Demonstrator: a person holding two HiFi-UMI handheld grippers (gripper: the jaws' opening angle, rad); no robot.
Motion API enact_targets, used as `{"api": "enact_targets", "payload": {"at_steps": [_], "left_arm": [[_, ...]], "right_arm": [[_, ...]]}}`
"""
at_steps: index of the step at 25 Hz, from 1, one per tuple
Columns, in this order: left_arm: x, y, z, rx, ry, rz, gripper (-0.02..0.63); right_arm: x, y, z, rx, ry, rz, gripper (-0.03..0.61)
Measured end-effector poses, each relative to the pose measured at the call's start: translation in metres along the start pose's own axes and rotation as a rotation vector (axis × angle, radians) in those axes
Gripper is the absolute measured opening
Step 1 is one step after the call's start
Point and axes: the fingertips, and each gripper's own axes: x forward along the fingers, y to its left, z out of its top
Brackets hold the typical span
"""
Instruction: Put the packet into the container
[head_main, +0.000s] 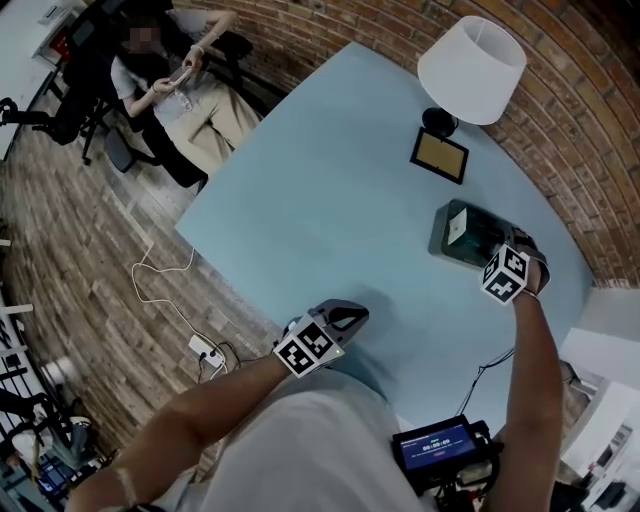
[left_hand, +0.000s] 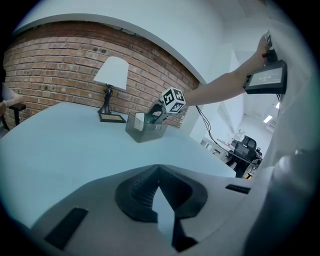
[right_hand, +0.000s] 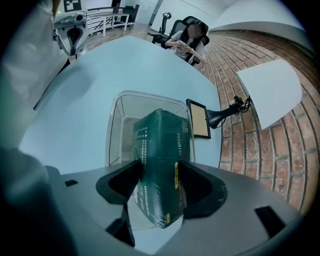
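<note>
My right gripper (right_hand: 159, 186) is shut on a dark green packet (right_hand: 162, 165) with white print, pointing steeply down. The packet's far end hangs over the mouth of a clear rectangular container (right_hand: 116, 131) on the pale blue table. In the head view the container (head_main: 452, 240) sits at the table's right side, with the right gripper (head_main: 508, 262) just at its near right edge and the packet mostly hidden. My left gripper (head_main: 335, 322) rests low at the near table edge, shut with nothing between its jaws. From the left gripper view the container (left_hand: 142, 127) stands far ahead.
A white-shaded lamp (head_main: 470, 68) and a small framed picture (head_main: 440, 155) stand behind the container near the brick wall. A person (head_main: 180, 85) sits on a chair beyond the far left table edge. A device with a lit screen (head_main: 437, 445) hangs at my waist.
</note>
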Motion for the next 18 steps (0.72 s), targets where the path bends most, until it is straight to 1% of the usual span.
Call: {"api": "enact_targets", "payload": {"at_steps": [4, 8, 13, 18], "left_arm": [[-0.002, 0.003, -0.003, -0.014, 0.002, 0.017, 0.009], [-0.006, 0.004, -0.009, -0.027, 0.010, 0.030, 0.009], [-0.010, 0.009, -0.007, -0.024, 0.005, 0.041, 0.009], [-0.009, 0.006, -0.004, -0.027, -0.009, 0.031, 0.010]], "right_arm": [[0.011, 0.005, -0.005, -0.029, 0.006, 0.013, 0.278], [0.017, 0.010, -0.005, -0.022, -0.003, 0.017, 0.279], [0.018, 0.008, -0.003, -0.028, -0.005, 0.064, 0.281], [0.008, 0.008, -0.003, -0.052, 0.030, 0.103, 0.282]]}}
